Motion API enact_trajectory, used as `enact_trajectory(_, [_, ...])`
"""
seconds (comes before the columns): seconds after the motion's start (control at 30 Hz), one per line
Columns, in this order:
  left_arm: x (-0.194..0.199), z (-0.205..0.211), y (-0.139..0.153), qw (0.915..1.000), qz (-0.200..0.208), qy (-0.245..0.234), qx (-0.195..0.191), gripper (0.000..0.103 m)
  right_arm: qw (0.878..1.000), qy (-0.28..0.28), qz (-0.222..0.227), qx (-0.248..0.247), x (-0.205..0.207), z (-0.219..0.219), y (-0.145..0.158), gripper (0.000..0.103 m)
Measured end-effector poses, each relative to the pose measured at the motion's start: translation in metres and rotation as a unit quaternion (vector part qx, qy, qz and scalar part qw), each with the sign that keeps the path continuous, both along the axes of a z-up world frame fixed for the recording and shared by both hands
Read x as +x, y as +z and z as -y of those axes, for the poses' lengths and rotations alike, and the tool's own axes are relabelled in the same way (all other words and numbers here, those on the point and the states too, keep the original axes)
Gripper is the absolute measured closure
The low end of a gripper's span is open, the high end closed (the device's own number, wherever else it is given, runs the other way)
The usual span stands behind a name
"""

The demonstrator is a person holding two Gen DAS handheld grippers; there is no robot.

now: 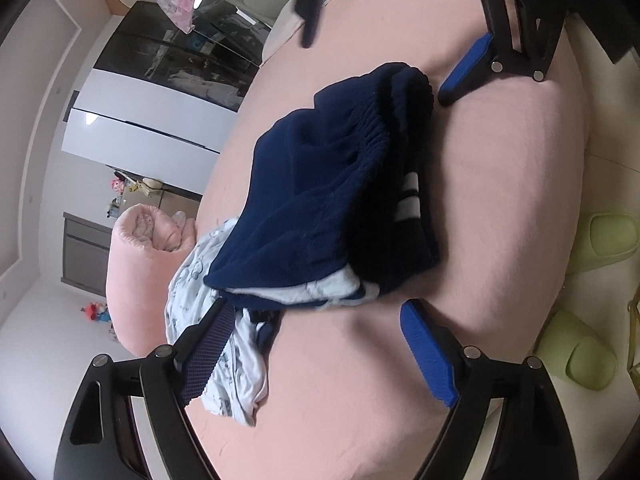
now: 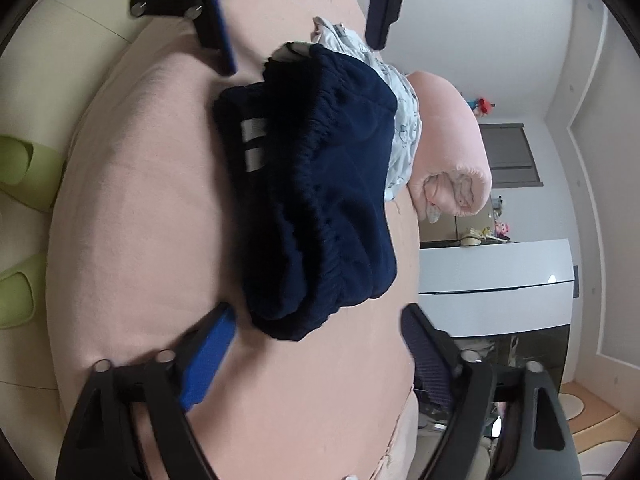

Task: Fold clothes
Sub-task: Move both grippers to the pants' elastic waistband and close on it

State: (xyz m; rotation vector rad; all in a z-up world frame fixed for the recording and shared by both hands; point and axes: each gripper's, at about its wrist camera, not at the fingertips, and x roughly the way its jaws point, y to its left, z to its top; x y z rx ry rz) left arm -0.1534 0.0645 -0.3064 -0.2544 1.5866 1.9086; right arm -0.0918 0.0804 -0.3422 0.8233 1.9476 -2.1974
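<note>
Resting on pink bed sheet (image 1: 500,208) | navy shorts (image 1: 332,200) folded | wardrobe (image 1: 160,120) bkgd

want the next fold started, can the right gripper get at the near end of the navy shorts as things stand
Probably yes. The right gripper is open, its jaws either side of the near end of the navy shorts, and only bare pink bed sheet lies between them. Nothing blocks it.

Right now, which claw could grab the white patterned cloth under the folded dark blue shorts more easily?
The left claw, probably. Its open fingers already sit at the white patterned cloth, one finger lying over it. The right claw is open at the far end of the folded dark blue shorts, away from that cloth.
</note>
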Motion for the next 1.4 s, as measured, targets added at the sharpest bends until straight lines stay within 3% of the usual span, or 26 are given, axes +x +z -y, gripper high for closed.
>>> enact_trajectory(0.17, [0.002, -0.008, -0.009, 0.9988, -0.043, -0.024, -0.007, 0.016, 1.000, -0.013, -0.003, 0.001, -0.021, 0.002, -0.003, 0.014])
enact_trajectory(0.33, [0.007, -0.008, -0.021, 0.9917, -0.110, -0.063, -0.023, 0.009, 1.000, 0.000, -0.008, -0.001, -0.022, 0.003, -0.002, 0.014])
enact_trajectory(0.57, [-0.004, -0.012, -0.020, 0.9886, -0.119, -0.086, -0.033, 0.000, 0.997, 0.057, -0.019, 0.042, -0.008, 0.004, -0.007, 0.014])
enact_trajectory(0.93, [0.001, -0.015, -0.023, 0.9812, -0.109, -0.145, -0.067, 0.001, 0.998, 0.042, -0.022, 0.029, -0.011, 0.002, -0.011, 0.014])
enact_trajectory(1.03, [0.004, -0.013, -0.023, 0.9789, -0.108, -0.157, -0.074, 0.008, 0.999, 0.035, -0.030, 0.020, -0.010, 0.000, -0.010, 0.014])
enact_trajectory(1.13, [0.014, -0.008, -0.031, 0.9676, -0.135, -0.190, -0.096, 0.018, 0.999, 0.026, -0.038, 0.012, -0.009, -0.001, -0.009, 0.014])
enact_trajectory(1.23, [0.024, -0.003, -0.041, 0.9561, -0.147, -0.218, -0.129, 0.043, 0.999, 0.022, -0.040, 0.008, -0.010, -0.001, -0.009, 0.014])
enact_trajectory(1.3, [0.028, 0.003, -0.047, 0.9521, -0.140, -0.230, -0.145, 0.070, 0.999, 0.020, -0.039, 0.006, -0.010, -0.001, -0.008, 0.014])
enact_trajectory(1.4, [0.029, 0.005, -0.047, 0.9529, -0.133, -0.234, -0.141, 0.073, 0.999, 0.018, -0.036, 0.003, -0.009, -0.001, -0.008, 0.014])
